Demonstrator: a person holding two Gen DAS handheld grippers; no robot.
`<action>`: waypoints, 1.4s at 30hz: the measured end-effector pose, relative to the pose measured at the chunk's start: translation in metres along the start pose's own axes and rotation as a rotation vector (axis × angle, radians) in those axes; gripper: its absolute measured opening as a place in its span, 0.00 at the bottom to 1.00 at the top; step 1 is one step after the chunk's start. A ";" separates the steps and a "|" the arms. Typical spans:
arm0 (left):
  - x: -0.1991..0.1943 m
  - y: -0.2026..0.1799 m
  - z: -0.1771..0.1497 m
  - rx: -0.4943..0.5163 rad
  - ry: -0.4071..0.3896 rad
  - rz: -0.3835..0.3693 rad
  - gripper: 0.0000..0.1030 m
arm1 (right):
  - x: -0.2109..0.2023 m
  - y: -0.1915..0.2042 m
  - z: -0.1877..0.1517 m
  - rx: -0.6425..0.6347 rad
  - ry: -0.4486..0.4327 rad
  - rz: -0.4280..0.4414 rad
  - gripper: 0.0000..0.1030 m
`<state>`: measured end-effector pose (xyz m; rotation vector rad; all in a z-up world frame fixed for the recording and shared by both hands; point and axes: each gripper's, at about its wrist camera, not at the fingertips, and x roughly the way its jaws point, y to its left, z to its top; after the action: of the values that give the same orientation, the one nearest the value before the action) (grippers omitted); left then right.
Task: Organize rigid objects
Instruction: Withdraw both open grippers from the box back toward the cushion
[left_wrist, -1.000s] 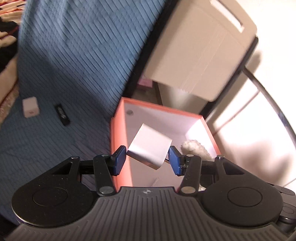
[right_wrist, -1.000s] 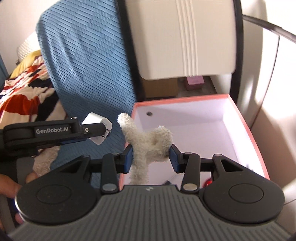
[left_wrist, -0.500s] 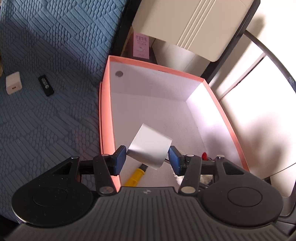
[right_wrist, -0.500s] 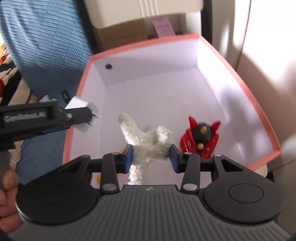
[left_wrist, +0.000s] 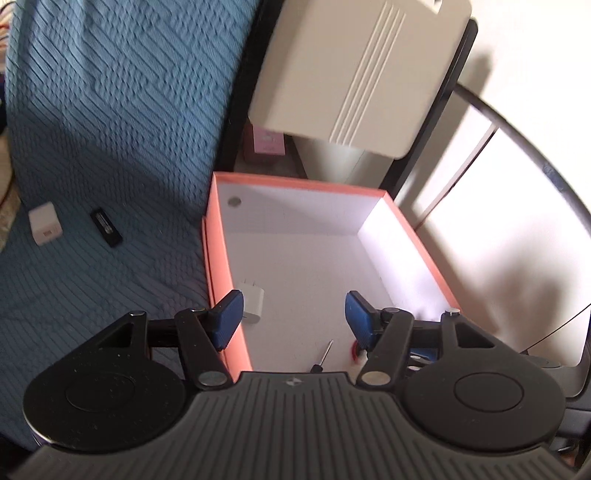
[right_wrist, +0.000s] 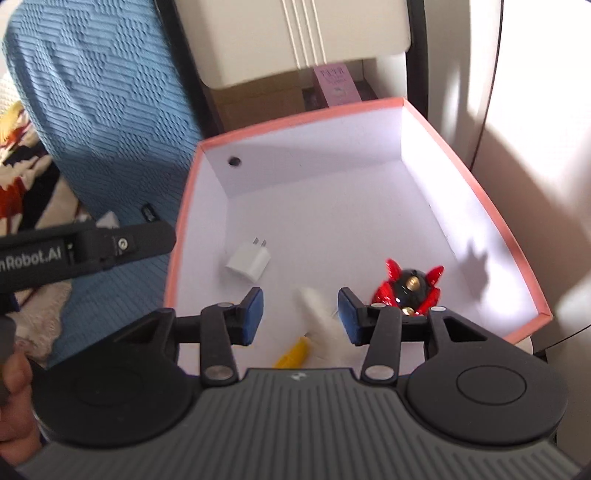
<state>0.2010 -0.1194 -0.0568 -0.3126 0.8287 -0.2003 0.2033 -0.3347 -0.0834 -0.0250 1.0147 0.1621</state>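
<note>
An orange-rimmed box with a white inside stands beside a blue bedspread. My left gripper is open and empty above its near end. A white charger plug lies on the box floor by the left wall. My right gripper is open over the box. A blurred white plush toy lies loose just below its jaws. A red and black toy sits to the right. A yellow-handled screwdriver lies at the near end.
A second white charger and a small black device lie on the blue bedspread left of the box. A beige plastic lid leans behind the box. A pink carton stands behind it. The left gripper's arm crosses the right wrist view.
Both grippers opened. The white charger dropped from my left gripper onto the box floor. The plush toy fell out of my right gripper into the box.
</note>
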 end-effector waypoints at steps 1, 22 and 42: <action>-0.006 0.002 0.001 0.001 -0.013 0.000 0.65 | -0.004 0.003 0.000 -0.004 -0.011 0.005 0.47; -0.106 0.067 -0.024 -0.004 -0.174 0.059 0.65 | -0.065 0.096 -0.026 -0.109 -0.223 0.082 0.47; -0.093 0.146 -0.083 -0.047 -0.167 0.154 0.65 | -0.024 0.157 -0.087 -0.238 -0.217 0.173 0.47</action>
<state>0.0855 0.0288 -0.0965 -0.3037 0.6898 -0.0102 0.0947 -0.1906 -0.1001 -0.1341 0.7757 0.4342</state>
